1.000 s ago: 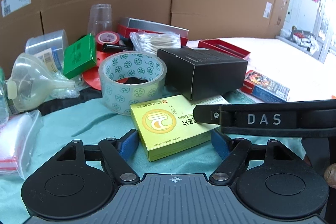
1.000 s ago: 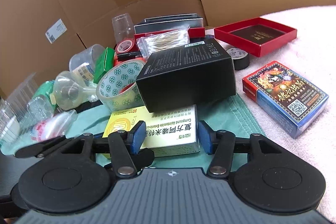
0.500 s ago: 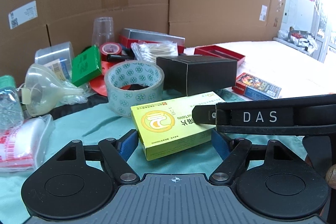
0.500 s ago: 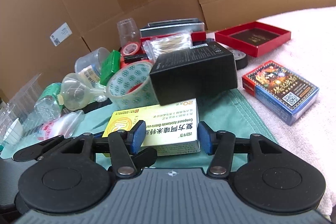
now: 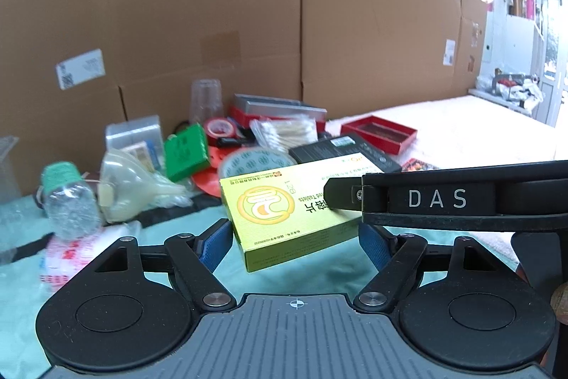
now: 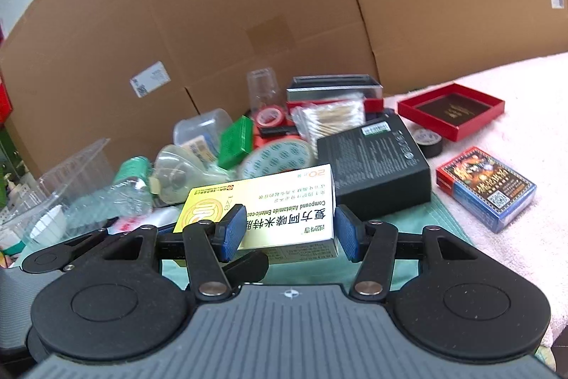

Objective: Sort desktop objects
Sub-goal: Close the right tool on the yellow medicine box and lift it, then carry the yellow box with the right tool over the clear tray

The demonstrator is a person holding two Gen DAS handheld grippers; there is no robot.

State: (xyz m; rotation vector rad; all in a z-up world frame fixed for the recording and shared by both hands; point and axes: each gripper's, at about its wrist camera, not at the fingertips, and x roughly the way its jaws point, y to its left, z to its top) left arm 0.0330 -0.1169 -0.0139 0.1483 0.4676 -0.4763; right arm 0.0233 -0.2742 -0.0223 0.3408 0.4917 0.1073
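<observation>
Lifted off the teal mat, yellow tablet box (image 6: 269, 208) tilts, far corner hiding patterned tape roll (image 6: 280, 155), right gripper (image 6: 289, 229) fingers clamped across it, left gripper (image 5: 294, 244) fingers open beneath.

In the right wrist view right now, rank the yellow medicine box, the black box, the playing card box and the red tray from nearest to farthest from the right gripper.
1. Yellow medicine box: between the fingers of the right gripper.
2. Black box: just behind it, slightly right.
3. Playing card box: far right, on the white cloth.
4. Red tray: at the back right, near the cardboard wall.
</observation>
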